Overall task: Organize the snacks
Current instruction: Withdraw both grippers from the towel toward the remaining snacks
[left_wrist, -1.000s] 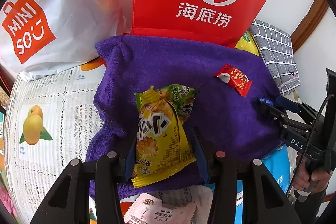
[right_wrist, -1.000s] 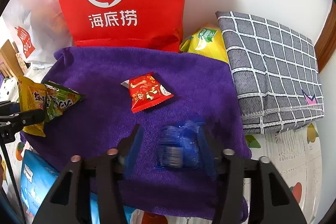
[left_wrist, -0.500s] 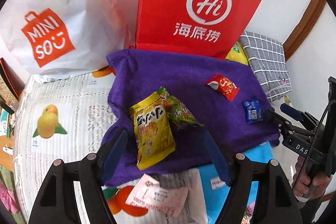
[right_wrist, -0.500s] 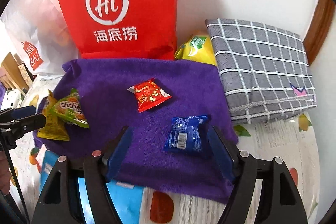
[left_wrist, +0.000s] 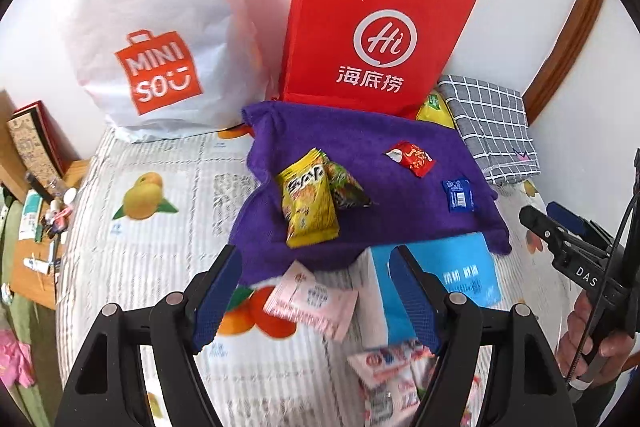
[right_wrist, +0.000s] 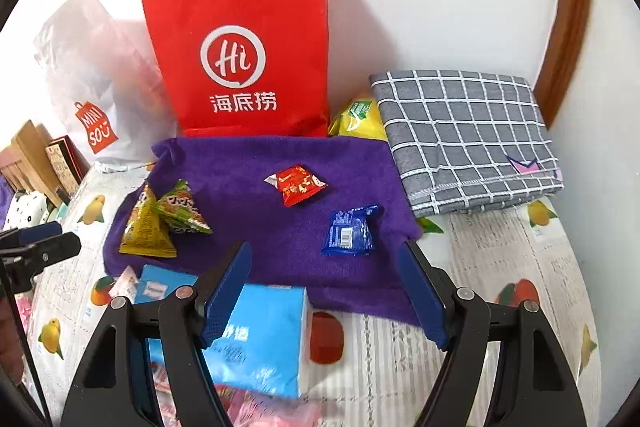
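Both grippers were released, jaws spread wide with nothing between them: the left gripper (left_wrist: 316, 285) hung above the near edge of the purple towel (left_wrist: 384, 147), over a pink packet (left_wrist: 312, 301) and a blue tissue pack (left_wrist: 464, 267) that lay on the tablecloth (left_wrist: 160, 239), while the right gripper (right_wrist: 326, 285) hovered over the towel's near edge with the same blue tissue pack (right_wrist: 260, 335) beneath its left finger. In the left wrist view the person's right hand (left_wrist: 588, 339) showed at the right border, wrapped around that gripper's handle. The tablecloth was white lace printed with fruit and covered the table; the towel was spread at its far side. On the towel sat four snacks: a yellow snack packet (left_wrist: 308, 203) touching a green snack packet (left_wrist: 346, 185) near the left edge, a red snack packet (right_wrist: 298, 185) about the middle, and a blue snack packet (right_wrist: 350, 231) towards the right edge, well apart from the red one. Behind the towel, against the white wall, stood a red paper bag (right_wrist: 248, 59) with white handles and, to its left, a white Miniso bag (left_wrist: 156, 27); their contents could not be seen. A yellow-green pouch (right_wrist: 360, 117) was wedged between the red bag and a folded grey checked cloth (right_wrist: 468, 135) at the far right corner. Brown wooden trim (right_wrist: 568, 27) ran up the wall at the right.
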`<state>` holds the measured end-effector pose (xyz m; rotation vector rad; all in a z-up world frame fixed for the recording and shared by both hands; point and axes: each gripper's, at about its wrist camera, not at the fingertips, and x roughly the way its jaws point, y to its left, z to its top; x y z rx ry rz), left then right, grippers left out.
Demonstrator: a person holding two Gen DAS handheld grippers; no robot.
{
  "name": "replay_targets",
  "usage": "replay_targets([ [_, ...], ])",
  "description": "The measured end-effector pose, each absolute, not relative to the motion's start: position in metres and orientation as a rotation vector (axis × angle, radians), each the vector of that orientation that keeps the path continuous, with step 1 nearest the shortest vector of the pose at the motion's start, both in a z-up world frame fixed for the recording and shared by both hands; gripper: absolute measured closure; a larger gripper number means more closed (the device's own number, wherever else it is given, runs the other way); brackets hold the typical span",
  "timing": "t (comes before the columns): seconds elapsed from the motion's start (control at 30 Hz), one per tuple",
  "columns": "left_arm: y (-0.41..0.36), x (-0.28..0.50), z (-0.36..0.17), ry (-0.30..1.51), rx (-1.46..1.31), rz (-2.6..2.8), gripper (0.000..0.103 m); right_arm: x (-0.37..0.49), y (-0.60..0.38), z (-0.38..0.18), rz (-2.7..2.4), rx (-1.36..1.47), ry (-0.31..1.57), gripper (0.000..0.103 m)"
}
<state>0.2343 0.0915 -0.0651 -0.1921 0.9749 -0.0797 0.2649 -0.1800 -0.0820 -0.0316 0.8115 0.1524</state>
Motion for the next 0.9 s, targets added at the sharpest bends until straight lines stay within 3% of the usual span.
replay_targets([
  [0.47, 0.097, 0.179, -0.069, 0.975, -0.236, -0.062, 0.028, 0.191, -0.178, -0.106, 0.235, -0.014, 0.872, 0.032],
  [0.9, 0.101, 0.158, -0.099, 1.030, -0.249, -0.036, 0.028, 0.201, -0.172, -0.169, 0.262, 0.010, 1.023, 0.032],
])
